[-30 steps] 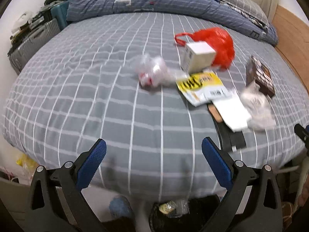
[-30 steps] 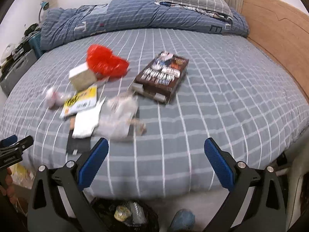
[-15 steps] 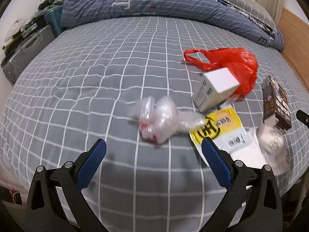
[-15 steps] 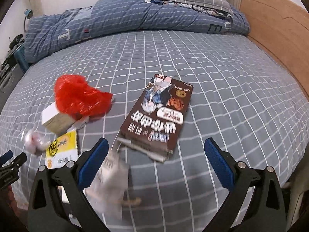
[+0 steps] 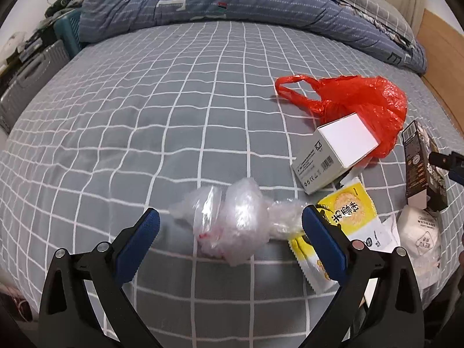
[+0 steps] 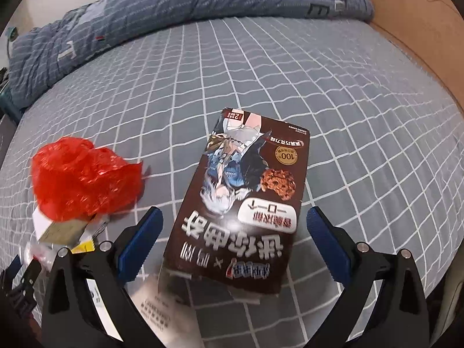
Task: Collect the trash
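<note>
The left gripper (image 5: 230, 239) stands wide around the clear plastic wad (image 5: 235, 226) near the bed (image 5: 145, 116) edge; the right gripper (image 6: 232, 235), wide too, flanks the brown cookie box (image 6: 246, 203).

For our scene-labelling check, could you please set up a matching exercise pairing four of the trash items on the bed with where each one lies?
Things:
1. clear plastic wad
2. brown cookie box
3. white carton
4. red plastic bag

Places:
A. leaning on the red bag, above the yellow wrapper
B. between the open left gripper fingers
C. farthest up the bed, handles spread
D. between the open right gripper fingers

Pairs: 1-B, 2-D, 3-A, 4-C
</note>
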